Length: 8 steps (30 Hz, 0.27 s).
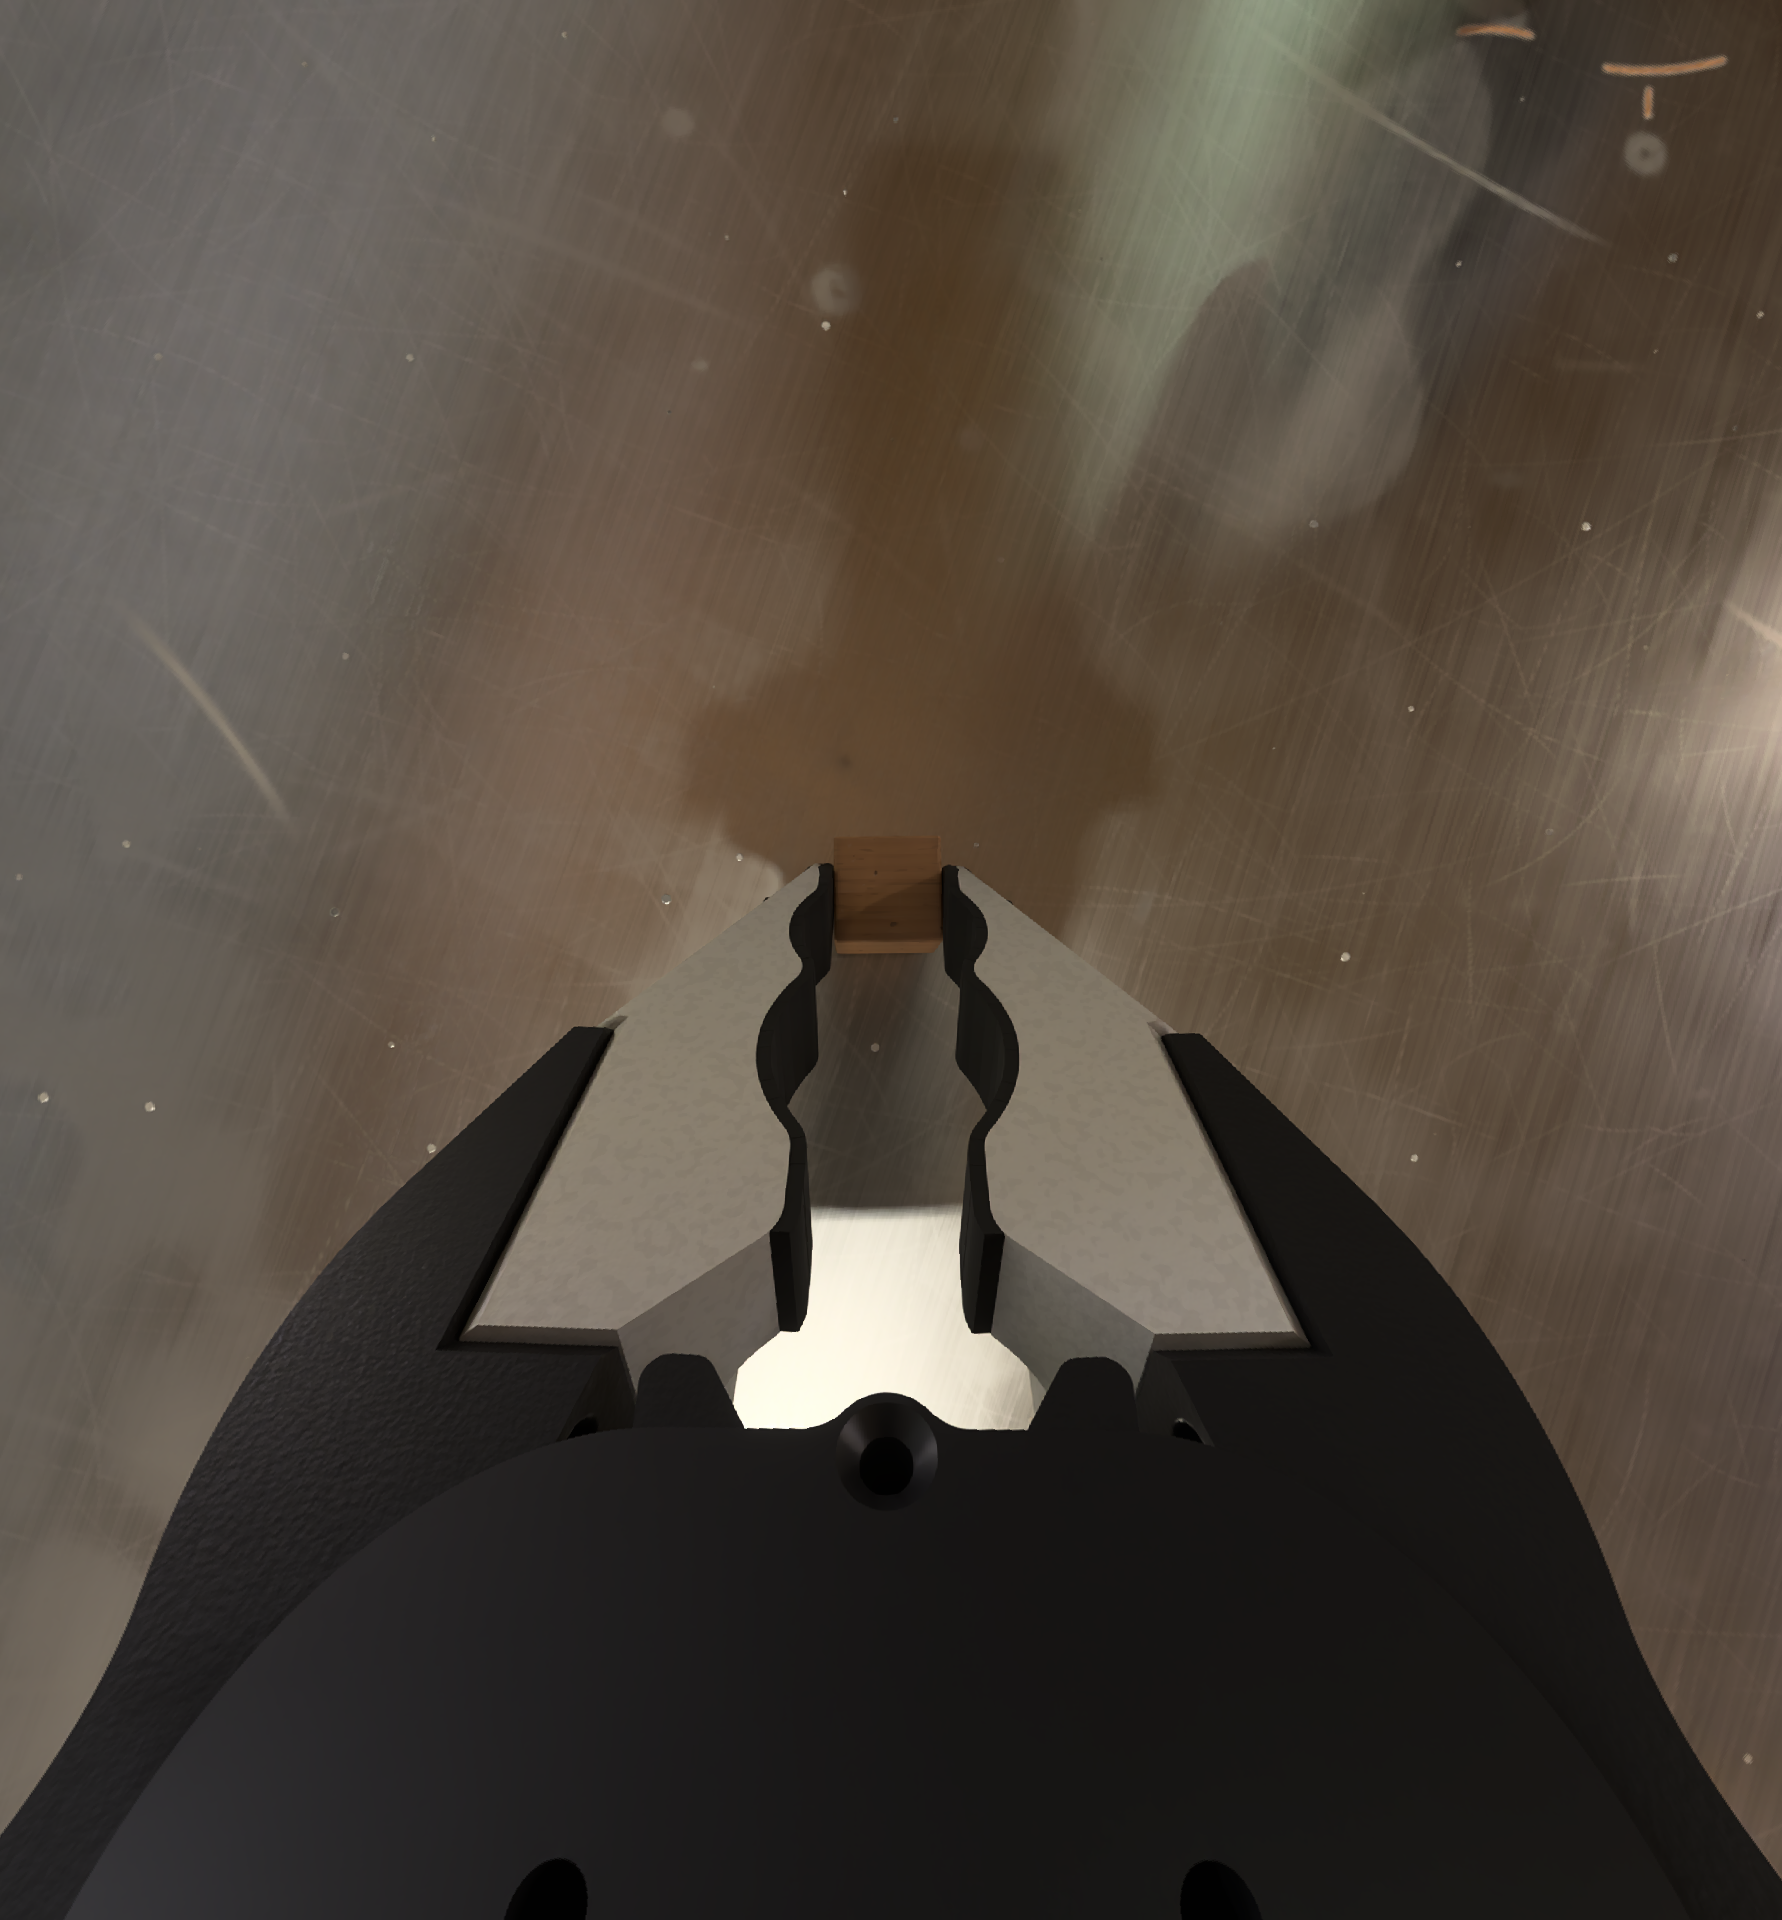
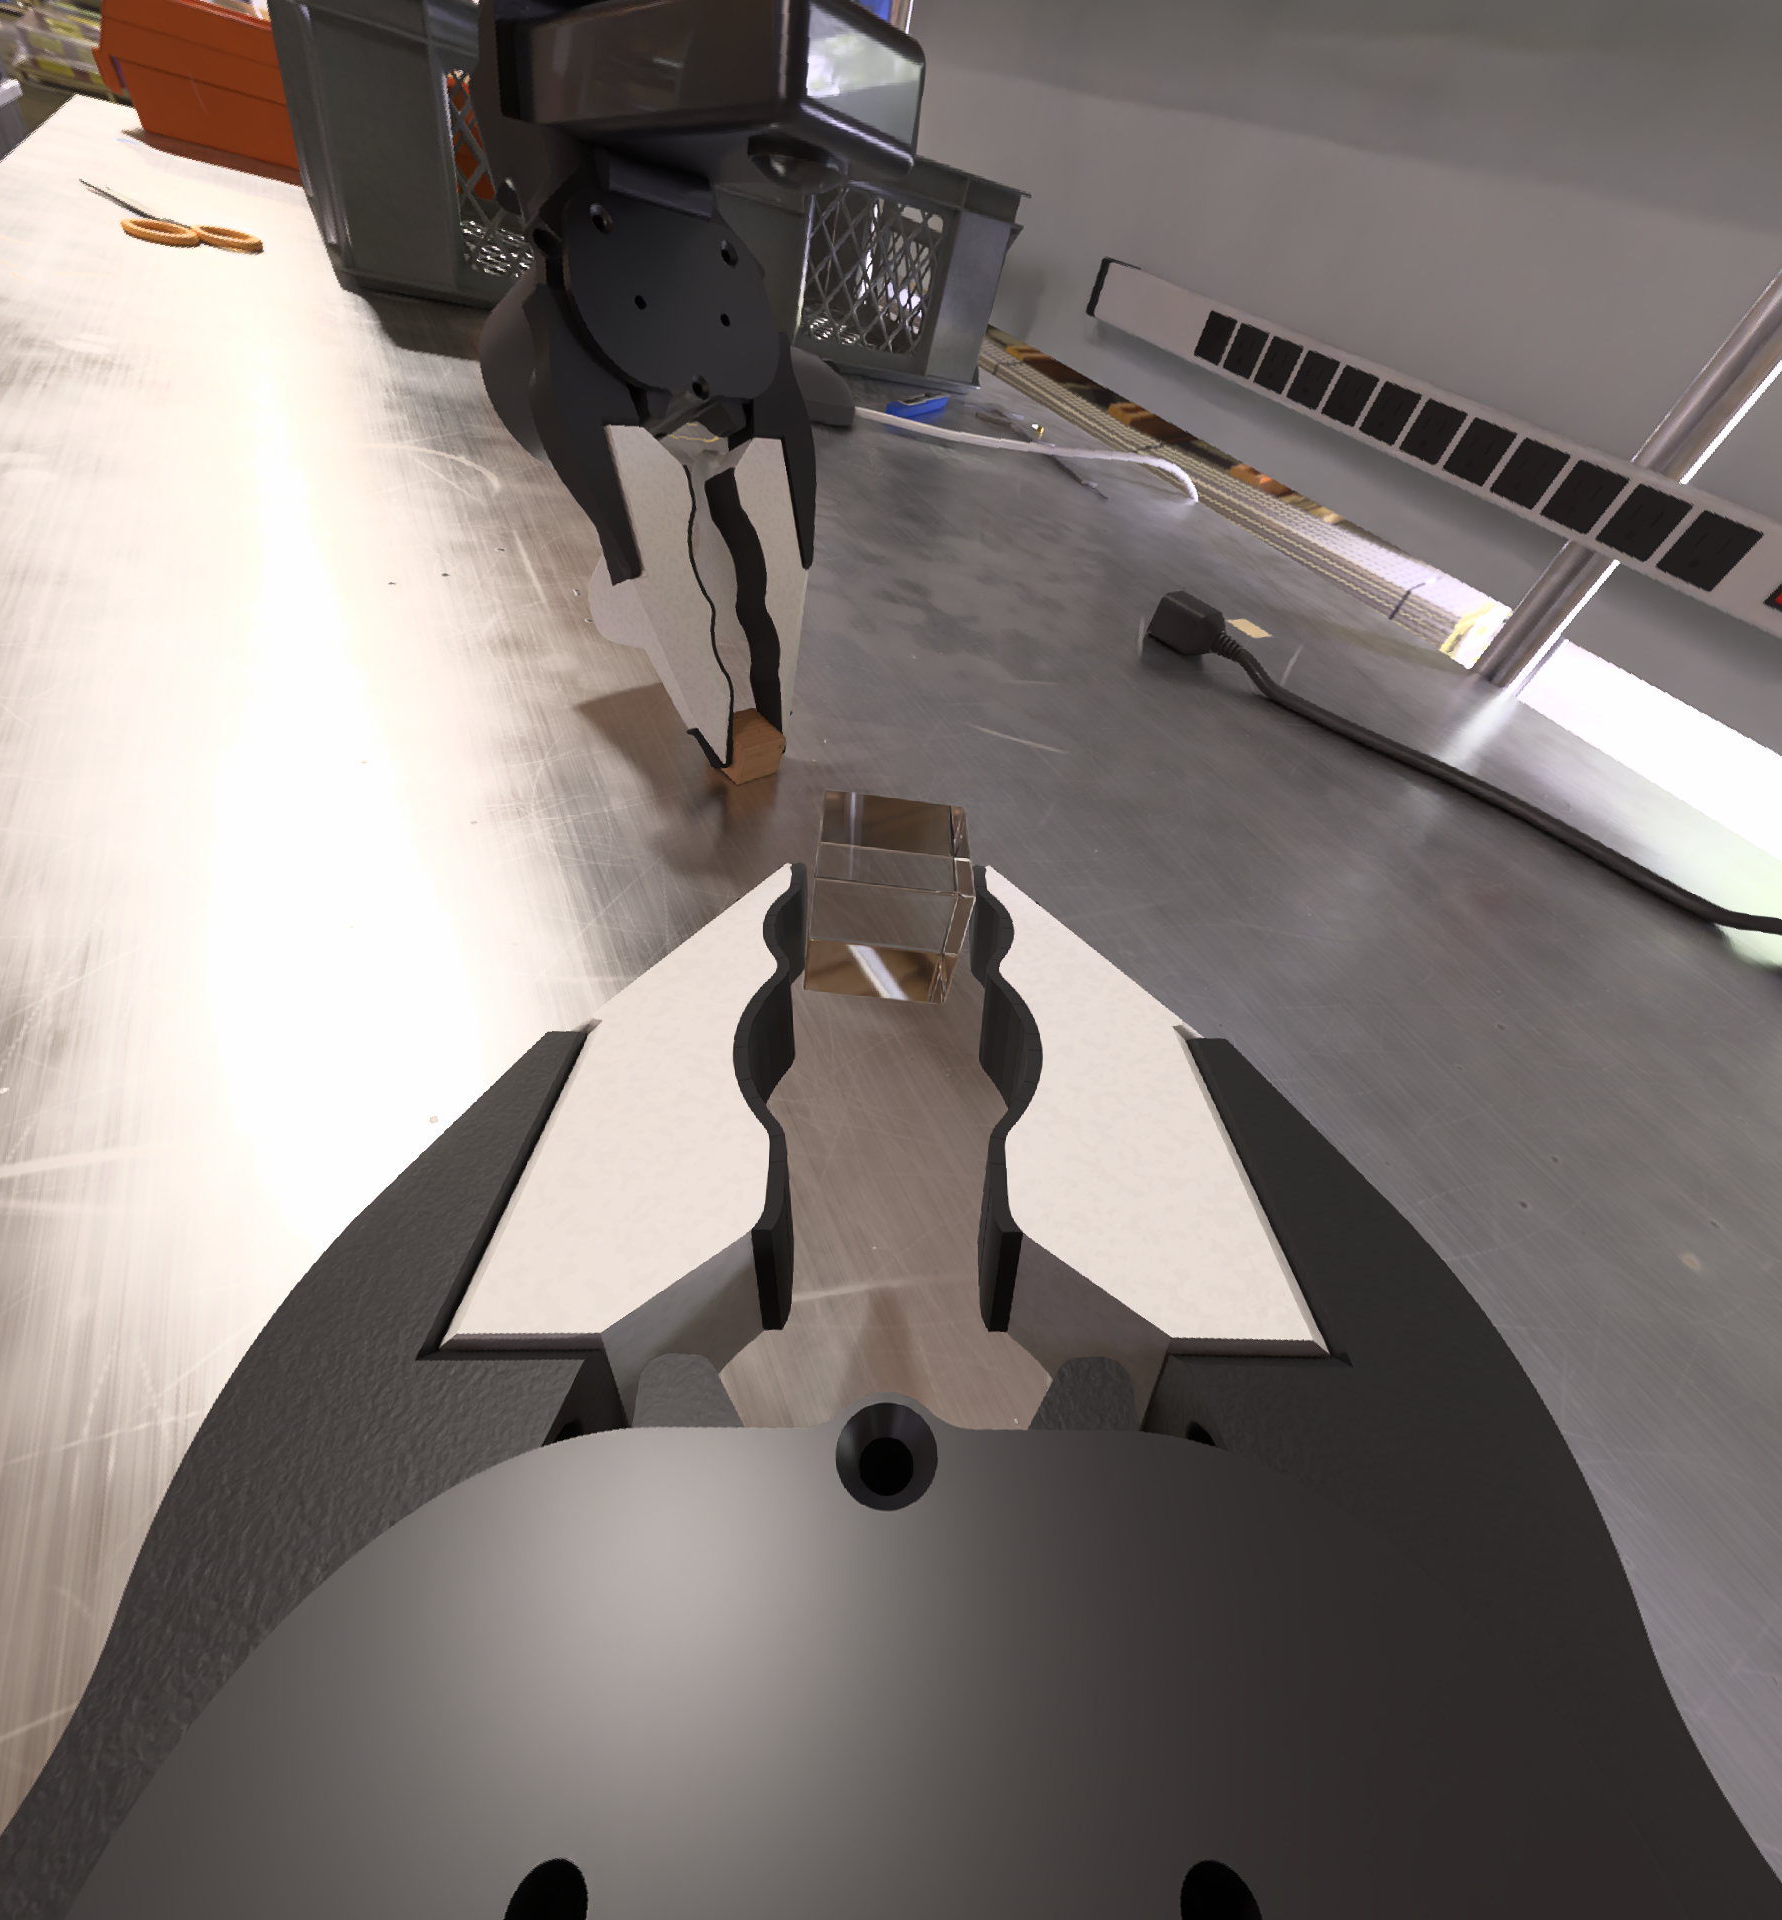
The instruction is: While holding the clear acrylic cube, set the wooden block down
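Observation:
In the left wrist view my left gripper [image 1: 889, 883] points down at the scratched metal table [image 1: 347, 520] and is shut on a small wooden block [image 1: 887, 904], held at the fingertips. The right wrist view shows this gripper [image 2: 747, 740] ahead, with the block [image 2: 757, 756] at or just above the table surface; I cannot tell whether they touch. My right gripper [image 2: 887, 894] is shut on the clear acrylic cube [image 2: 892, 920], slightly tilted and held above the table, just in front of the wooden block.
Far back stand grey mesh crates [image 2: 866, 260] and an orange bin [image 2: 201, 94]. Orange-handled scissors [image 2: 191, 234] lie at the back left. On the right are a white cord [image 2: 1074, 452], a black plug and cable [image 2: 1193, 623], a power strip [image 2: 1489, 457] and a metal pole [image 2: 1676, 436].

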Available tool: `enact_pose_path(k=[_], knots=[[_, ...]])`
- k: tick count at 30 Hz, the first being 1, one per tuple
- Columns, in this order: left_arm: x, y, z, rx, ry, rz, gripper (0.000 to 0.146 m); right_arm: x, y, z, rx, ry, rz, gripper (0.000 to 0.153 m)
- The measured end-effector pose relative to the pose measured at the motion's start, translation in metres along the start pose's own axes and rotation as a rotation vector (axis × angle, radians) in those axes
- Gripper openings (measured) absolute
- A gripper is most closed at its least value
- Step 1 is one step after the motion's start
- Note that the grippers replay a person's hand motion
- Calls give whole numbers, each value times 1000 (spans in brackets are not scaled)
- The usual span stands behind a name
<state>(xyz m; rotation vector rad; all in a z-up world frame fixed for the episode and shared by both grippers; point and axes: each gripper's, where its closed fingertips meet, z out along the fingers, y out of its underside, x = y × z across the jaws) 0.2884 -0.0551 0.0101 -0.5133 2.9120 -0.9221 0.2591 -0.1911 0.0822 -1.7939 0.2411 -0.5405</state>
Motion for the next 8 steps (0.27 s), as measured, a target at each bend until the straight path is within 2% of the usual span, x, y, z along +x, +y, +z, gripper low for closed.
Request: enact_pose_path(k=[8], knots=[[4,-2,2,15,9,-5,20,1,0,0,0,-4,12,31]])
